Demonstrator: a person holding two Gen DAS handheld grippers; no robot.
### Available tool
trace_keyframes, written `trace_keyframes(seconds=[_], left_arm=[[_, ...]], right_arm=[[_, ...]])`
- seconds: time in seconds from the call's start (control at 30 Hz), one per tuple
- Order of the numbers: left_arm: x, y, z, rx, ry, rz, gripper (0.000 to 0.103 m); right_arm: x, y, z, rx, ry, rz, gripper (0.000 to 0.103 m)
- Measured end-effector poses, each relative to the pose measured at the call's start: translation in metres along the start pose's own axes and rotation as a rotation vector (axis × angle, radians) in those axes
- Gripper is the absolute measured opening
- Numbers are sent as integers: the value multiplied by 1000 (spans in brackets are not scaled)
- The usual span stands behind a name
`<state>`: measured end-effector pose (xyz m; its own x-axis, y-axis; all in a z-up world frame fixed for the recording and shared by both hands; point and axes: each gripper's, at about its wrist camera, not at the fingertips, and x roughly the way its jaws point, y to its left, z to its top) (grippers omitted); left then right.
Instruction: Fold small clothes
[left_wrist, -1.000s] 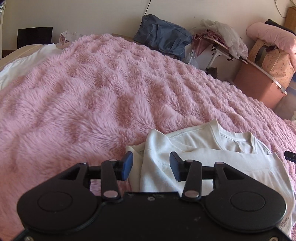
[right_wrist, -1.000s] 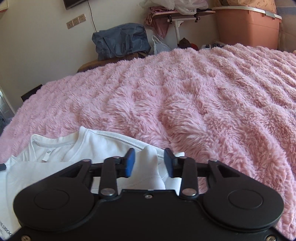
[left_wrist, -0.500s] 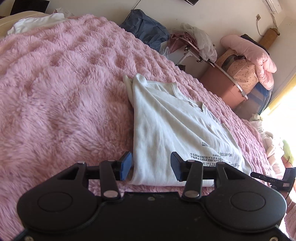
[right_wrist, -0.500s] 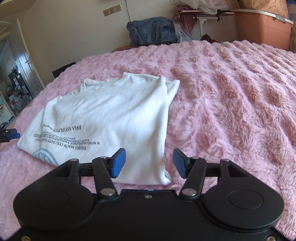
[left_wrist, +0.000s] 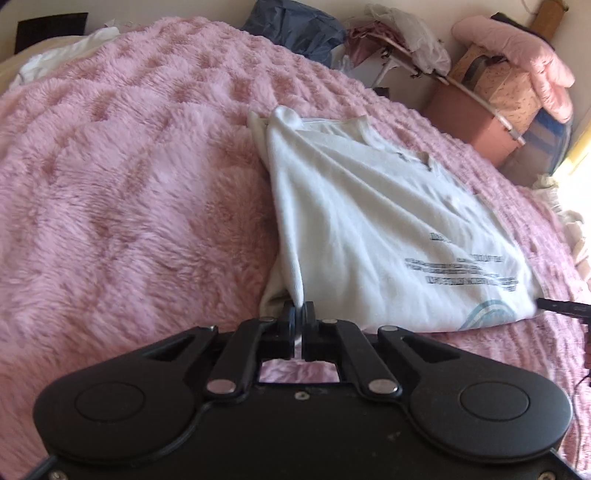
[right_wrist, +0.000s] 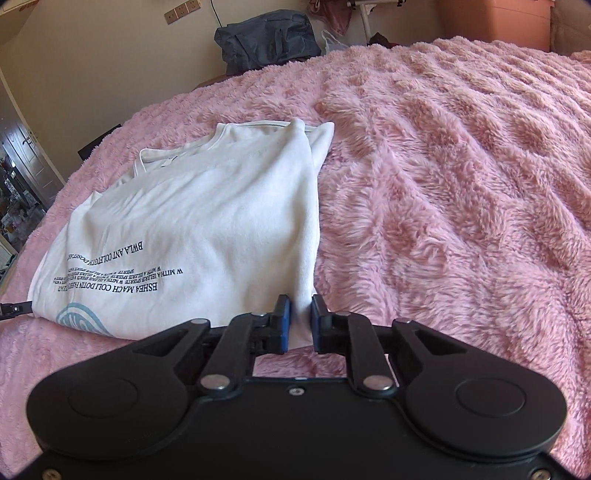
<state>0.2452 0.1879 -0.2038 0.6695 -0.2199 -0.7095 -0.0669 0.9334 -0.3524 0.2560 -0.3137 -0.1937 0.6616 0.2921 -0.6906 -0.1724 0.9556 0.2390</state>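
A white T-shirt (left_wrist: 369, 221) with black print and a blue logo lies folded lengthwise on the pink fluffy blanket (left_wrist: 129, 184). My left gripper (left_wrist: 299, 314) is shut on the near left corner of its bottom hem and pulls the cloth up into a ridge. The same T-shirt (right_wrist: 207, 214) shows in the right wrist view. My right gripper (right_wrist: 300, 314) is shut on the near right corner of the hem, with cloth bunched between its blue pads. The other gripper's tip shows at the shirt's far corner in each view.
Beyond the bed stand a dark blue bag (left_wrist: 295, 33), a rack with clothes (left_wrist: 402, 48), a pink storage box (left_wrist: 476, 114) with bedding on it, and a wall. White cloth (left_wrist: 66, 55) lies at the far left. A doorway (right_wrist: 18, 166) opens on the left.
Both grippers were open over the shirt's collar end, moved back to the bottom hem, and have now closed on its two near corners.
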Motion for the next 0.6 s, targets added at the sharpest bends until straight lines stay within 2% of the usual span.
trace_keyframes(seconds=[0.03, 0.1, 0.13, 0.3, 0.33, 0.37, 0.4, 0.43, 0.5, 0.53, 0.57, 0.6], left_arm=[[2, 3, -1, -18, 17, 27, 0], [10, 15, -3, -100, 44, 11, 1], [14, 16, -2, -108, 62, 17, 1], [13, 4, 5, -72, 76, 71, 6], [8, 3, 7, -82, 71, 70, 11], [2, 4, 10, -104, 63, 71, 24], [-5, 3, 13, -118, 47, 68, 29], [-12, 3, 16, -124, 23, 60, 31], [-25, -4, 25, -109, -42, 64, 32], [-28, -9, 29, -93, -72, 68, 35], [-29, -14, 34, -80, -93, 59, 37], [-28, -19, 38, -73, -104, 39, 38]], right_arm=[[-1, -1, -1, 1, -3, -4, 11], [-1, -3, -4, 7, -1, -8, 11], [1, -5, -6, 14, 4, -15, 11], [14, -11, -13, 47, 29, -35, 10], [15, -11, -13, 42, 31, -44, 11], [14, -9, -12, 37, 34, -59, 16], [11, -8, -10, 33, 33, -66, 17], [4, -5, -7, 23, 17, -80, 27], [-11, 11, 2, -50, -47, -97, 32], [-18, 21, 9, -106, -80, -83, 43], [-22, 36, 18, -167, -103, -63, 61], [-24, 51, 28, -232, -113, -42, 69]])
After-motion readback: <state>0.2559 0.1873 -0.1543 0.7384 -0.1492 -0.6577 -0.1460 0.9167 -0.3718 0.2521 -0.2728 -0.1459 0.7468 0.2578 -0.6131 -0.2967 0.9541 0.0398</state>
